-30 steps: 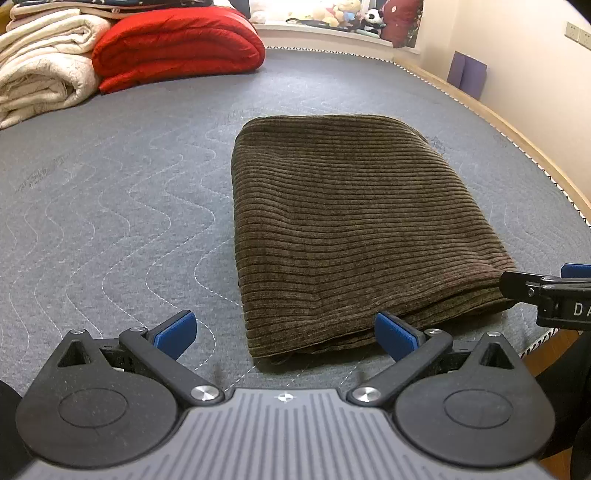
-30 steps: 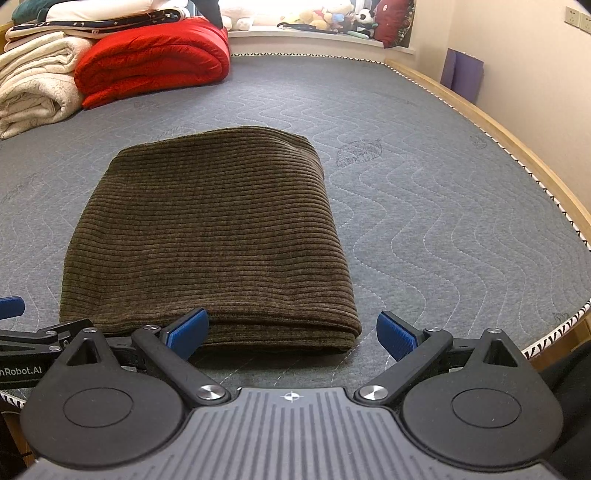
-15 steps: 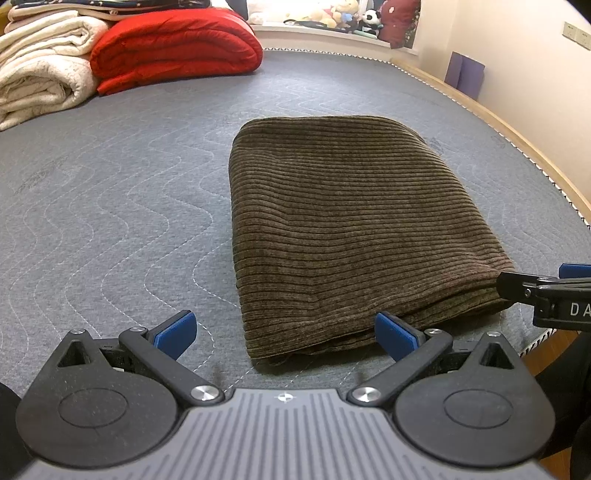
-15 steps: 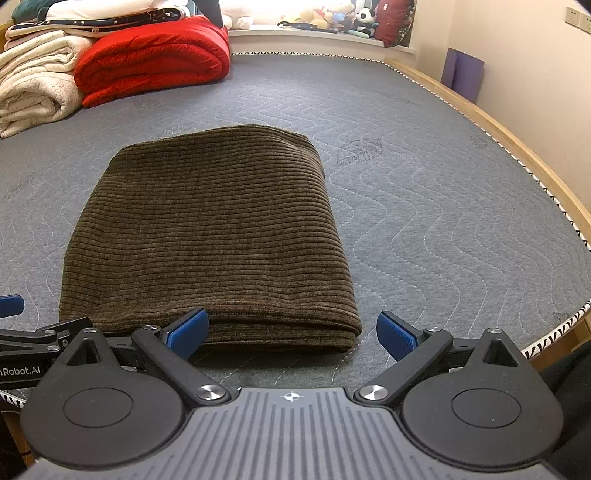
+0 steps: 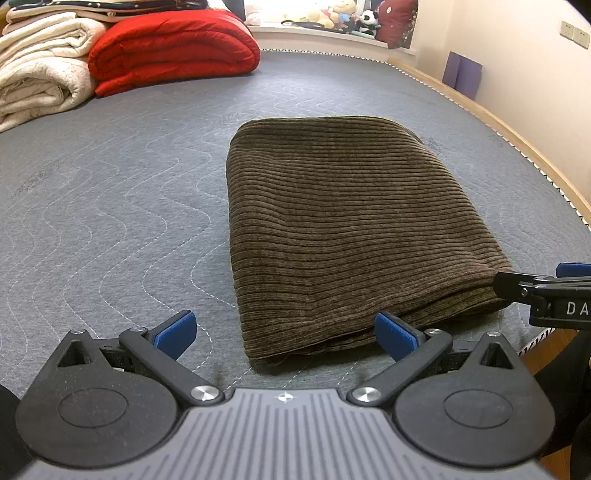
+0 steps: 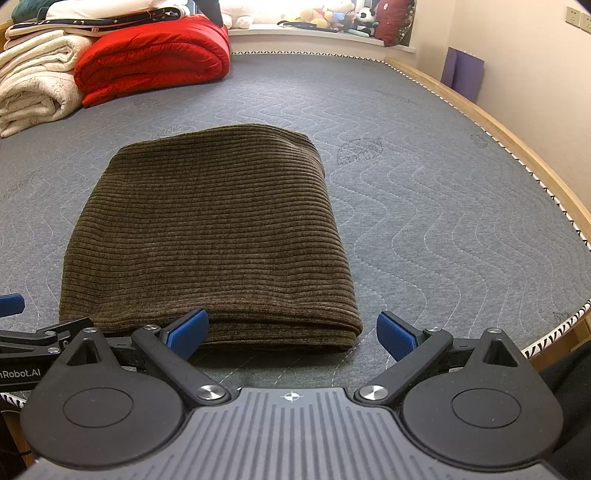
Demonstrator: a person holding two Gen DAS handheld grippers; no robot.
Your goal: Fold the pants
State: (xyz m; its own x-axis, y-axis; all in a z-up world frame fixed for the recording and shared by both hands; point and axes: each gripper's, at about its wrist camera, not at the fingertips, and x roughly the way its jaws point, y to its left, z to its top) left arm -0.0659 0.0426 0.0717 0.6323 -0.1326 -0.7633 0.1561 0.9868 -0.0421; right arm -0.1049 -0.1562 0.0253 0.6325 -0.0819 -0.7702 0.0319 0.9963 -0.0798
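step: likely final check | dark brown ribbed corduroy pants (image 5: 343, 236), compact folded rectangle on grey quilted mattress (image 5: 110, 206) | left tongs (image 5: 284, 328) spread, empty | right tongs (image 6: 291, 330) spread, empty | advice: lift straight away, don't snag near edge

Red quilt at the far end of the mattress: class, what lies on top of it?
A dark patterned blanket from the neighbouring pile overlaps the red quilt at its top left edge. How far it reaches behind is hidden.

one pants (image 5: 343, 229), two tongs (image 5: 284, 330), one red quilt (image 5: 173, 44)
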